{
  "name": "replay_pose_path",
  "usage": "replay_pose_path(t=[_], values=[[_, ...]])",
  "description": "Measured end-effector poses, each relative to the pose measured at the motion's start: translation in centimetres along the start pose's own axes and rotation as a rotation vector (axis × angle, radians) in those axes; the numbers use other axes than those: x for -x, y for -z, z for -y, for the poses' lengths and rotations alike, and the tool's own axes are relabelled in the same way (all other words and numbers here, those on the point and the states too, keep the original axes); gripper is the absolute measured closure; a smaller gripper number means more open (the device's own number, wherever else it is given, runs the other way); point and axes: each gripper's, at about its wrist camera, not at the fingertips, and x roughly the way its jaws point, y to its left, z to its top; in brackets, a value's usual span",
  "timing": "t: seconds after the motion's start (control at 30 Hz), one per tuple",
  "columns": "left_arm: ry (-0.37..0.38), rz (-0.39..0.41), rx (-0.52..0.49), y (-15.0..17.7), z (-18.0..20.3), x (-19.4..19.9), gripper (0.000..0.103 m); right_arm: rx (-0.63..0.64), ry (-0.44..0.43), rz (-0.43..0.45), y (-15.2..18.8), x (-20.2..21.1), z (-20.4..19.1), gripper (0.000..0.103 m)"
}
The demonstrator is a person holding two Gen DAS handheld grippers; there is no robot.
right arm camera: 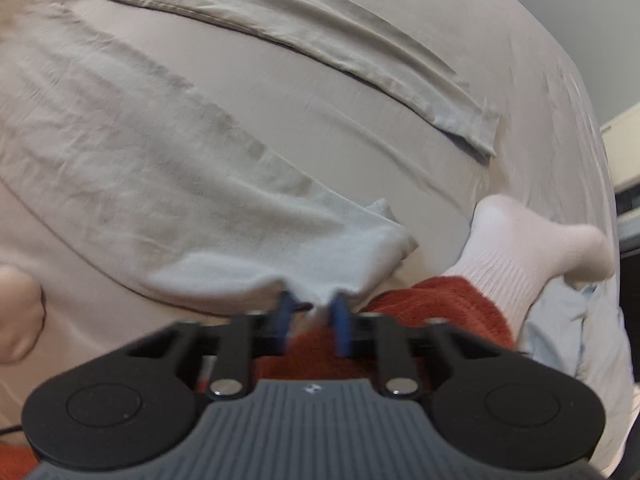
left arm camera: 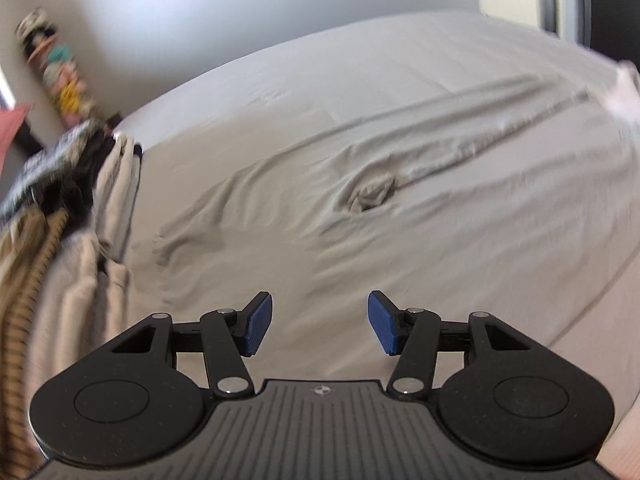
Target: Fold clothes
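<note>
A pair of long beige-grey thin-fabric trousers (right arm camera: 132, 128) lies spread across the bed (left arm camera: 360, 80), legs apart. The right gripper (right arm camera: 312, 312) pinches one leg's hem, jaws nearly closed; the left gripper (left arm camera: 320, 322) hangs wide open, holding nothing. That shallow pinch could slip, and pulling one-handed may bunch the cloth.

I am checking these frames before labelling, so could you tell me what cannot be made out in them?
- Right wrist view: whether the right gripper truly pinches the beige trousers' leg hem; the cloth drapes over its fingertips.
- Left wrist view: the clothes pile is motion-blurred and cut by the left edge; single garments are unclear.
- Left wrist view: the colourful object by the wall is too blurred to identify.
- Left wrist view: the left gripper is open, holding nothing.
</note>
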Motion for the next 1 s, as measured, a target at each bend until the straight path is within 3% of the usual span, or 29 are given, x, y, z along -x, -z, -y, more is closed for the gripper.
replay_pose_path(t=[0.27, 0.47, 0.57, 0.63, 0.77, 1.0], values=[[0.078, 0.041, 0.238, 0.0, 1.6, -2.7, 0.04, -0.088, -0.08, 0.191, -2.3, 2.2, -2.6, 0.096], [0.121, 0.036, 0.38, 1.2, 0.4, -3.7, 0.04, -0.069, -0.115, 0.203, -3.2, 2.7, -3.6, 0.093], [0.137, 0.036, 0.471, 1.7, -1.0, -3.9, 0.04, -0.059, -0.133, 0.208, -3.6, 2.9, -4.1, 0.087], [0.147, 0.035, 0.531, 2.1, -1.9, -4.1, 0.04, -0.052, -0.144, 0.211, -3.9, 3.0, -4.5, 0.074], [0.153, 0.041, 0.54, 2.0, -2.0, -4.2, 0.04, -0.038, -0.167, 0.217, -4.4, 3.3, -5.1, 0.073], [0.144, 0.061, 0.503, 1.6, -1.3, -4.1, 0.04, 0.28, 0.017, 0.09, -1.7, 2.8, -4.8, 0.073]])
